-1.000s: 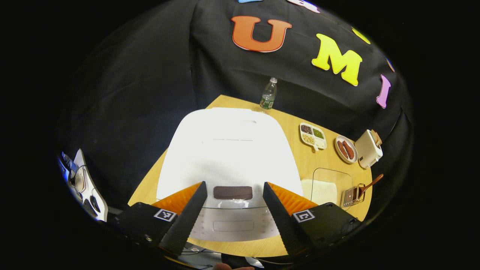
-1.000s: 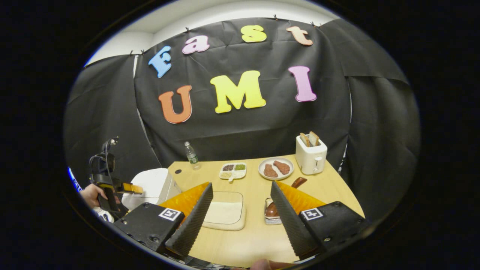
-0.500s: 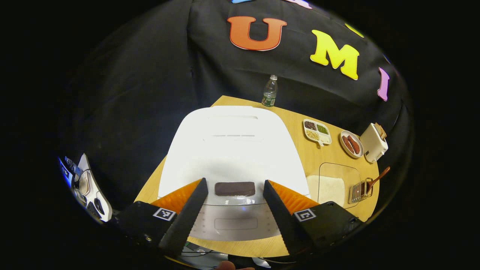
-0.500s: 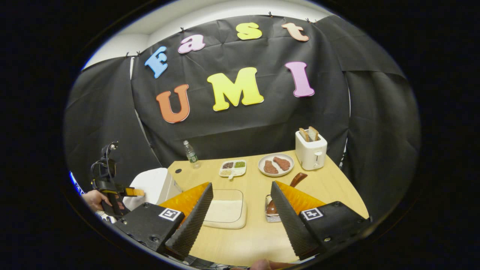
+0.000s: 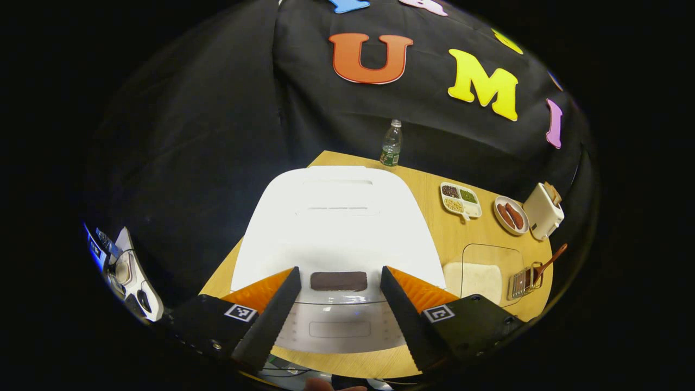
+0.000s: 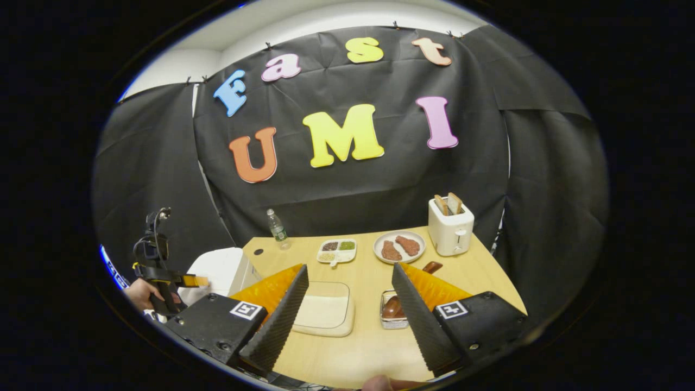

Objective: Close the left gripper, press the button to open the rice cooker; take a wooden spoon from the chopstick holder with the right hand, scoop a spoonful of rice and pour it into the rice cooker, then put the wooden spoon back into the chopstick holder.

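Barely any shift over the last second: the left gripper (image 5: 339, 315) still hovers above the rice cooker (image 5: 336, 222), jaws spread wide, not yet closed for the press, so step one looks unstarted. Cooker: big, smooth white shell, lid down, rounded corners; dark rectangular panel (image 5: 338, 281) and pale release button (image 5: 340, 329) lie between the fingers. Table (image 6: 374, 347): light wood grain. Rice container (image 6: 324, 315): flat, clear-walled, white grains. Right gripper (image 6: 347, 320) also open, holding nothing, above the table. Chopstick holder (image 6: 392, 317): small wire rack, wooden spoon (image 6: 395, 304) resting in it, handle slanted outward.
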Motion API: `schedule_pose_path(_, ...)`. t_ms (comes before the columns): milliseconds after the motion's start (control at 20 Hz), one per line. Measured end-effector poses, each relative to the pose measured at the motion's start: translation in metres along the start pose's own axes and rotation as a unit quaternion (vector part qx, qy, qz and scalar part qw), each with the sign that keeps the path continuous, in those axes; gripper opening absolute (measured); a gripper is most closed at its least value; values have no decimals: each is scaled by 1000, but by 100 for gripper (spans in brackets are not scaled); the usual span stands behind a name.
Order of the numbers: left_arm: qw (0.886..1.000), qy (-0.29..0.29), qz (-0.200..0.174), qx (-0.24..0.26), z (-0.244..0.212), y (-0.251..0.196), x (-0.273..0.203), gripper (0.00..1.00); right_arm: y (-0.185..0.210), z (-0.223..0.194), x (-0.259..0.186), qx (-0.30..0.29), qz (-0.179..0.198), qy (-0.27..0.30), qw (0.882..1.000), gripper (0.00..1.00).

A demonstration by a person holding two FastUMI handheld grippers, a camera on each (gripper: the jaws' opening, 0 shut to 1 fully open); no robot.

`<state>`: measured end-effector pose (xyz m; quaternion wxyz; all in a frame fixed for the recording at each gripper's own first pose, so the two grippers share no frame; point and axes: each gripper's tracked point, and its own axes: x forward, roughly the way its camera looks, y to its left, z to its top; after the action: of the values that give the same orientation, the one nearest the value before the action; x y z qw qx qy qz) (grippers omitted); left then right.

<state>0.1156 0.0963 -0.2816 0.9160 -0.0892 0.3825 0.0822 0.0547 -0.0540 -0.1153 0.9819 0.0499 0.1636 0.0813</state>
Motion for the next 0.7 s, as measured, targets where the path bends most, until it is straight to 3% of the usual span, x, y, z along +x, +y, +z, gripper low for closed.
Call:
schedule_pose_path(100,1000,-13,4,-8,4,1,-1,100,-4,-1,2,-6,-1,1,1000,99)
schedule_pose_path(150,1000,-23,5,-9,7,0,-4,95,-7,-2,3,-10,-2,2,1000,99)
schedule_pose_path(350,996,-80,-12,-31,40,-17,-28,95,-12,6,11,-8,2,-3,1000,100)
schedule_pose_path(700,975,-214,-51,-29,96,-76,-138,95,-24,42,7,-9,9,-50,999,100)
